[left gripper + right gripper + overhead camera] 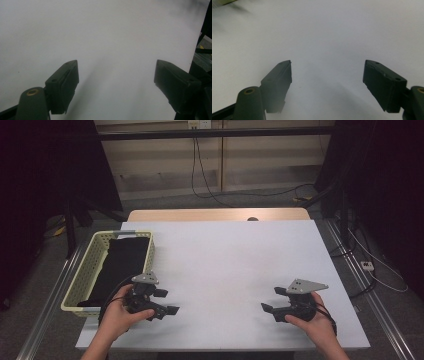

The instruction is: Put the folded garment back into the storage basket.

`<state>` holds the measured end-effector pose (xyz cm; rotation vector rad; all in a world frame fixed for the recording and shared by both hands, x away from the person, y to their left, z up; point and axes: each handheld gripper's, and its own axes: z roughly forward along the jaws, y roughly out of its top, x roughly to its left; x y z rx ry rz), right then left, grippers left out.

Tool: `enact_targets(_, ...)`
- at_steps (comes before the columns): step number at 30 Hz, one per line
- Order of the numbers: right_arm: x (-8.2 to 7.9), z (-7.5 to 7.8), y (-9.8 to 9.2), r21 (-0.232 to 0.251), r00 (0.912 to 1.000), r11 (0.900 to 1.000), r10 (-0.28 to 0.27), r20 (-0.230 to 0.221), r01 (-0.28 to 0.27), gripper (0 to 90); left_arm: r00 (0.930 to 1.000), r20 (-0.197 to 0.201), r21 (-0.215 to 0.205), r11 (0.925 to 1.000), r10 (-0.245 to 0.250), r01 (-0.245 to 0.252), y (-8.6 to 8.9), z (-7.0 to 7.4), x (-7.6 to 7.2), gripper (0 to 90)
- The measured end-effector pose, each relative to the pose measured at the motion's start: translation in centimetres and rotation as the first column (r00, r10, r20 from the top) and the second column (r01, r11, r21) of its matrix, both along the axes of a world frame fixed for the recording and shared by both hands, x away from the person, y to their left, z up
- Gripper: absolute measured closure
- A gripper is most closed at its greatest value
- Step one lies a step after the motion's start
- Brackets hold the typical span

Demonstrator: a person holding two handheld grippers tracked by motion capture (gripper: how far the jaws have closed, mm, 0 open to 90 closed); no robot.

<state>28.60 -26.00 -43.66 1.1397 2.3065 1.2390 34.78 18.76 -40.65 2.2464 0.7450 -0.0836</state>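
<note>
Cloth (121, 265), black and folded, lies in the yellow basket (86, 270) at the table's (235, 265) left edge. Your left gripper (169, 301) rests just beside the basket, jaws apart, nothing between them. Your right gripper (272, 299) sits well apart near the right front, jaws apart over bare tabletop, pointing toward the left one.

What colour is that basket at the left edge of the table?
The basket is pale yellow, with dark black cloth inside; the high view shows it best.
</note>
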Motion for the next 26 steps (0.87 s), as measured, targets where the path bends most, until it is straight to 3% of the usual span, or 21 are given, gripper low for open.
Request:
enact_targets(8, 0.0, 0.4, 0.4, -0.005, 0.9999, 1.0, 0.015, 0.004, -0.015, 23.9, 1.0, -0.001, -0.018, 0.9998, -0.004, 0.004, 0.1, 0.0, -0.4, 19.9)
enact_targets(21, -1.1, -0.8, -1.6, -0.015, 0.9995, 0.999, -0.029, -0.014, 0.029, 23.9, 1.0, 0.009, -0.001, 1.0, -0.002, 0.002, -0.1, -0.2, -0.6, 18.2)
enact_targets(26, -1.2, -0.7, -1.2, -0.016, 0.9998, 1.0, -0.017, -0.013, 0.016, 23.8, 0.9999, 0.012, -0.008, 1.0, -0.002, 0.002, -0.1, -0.3, -0.7, 18.4)
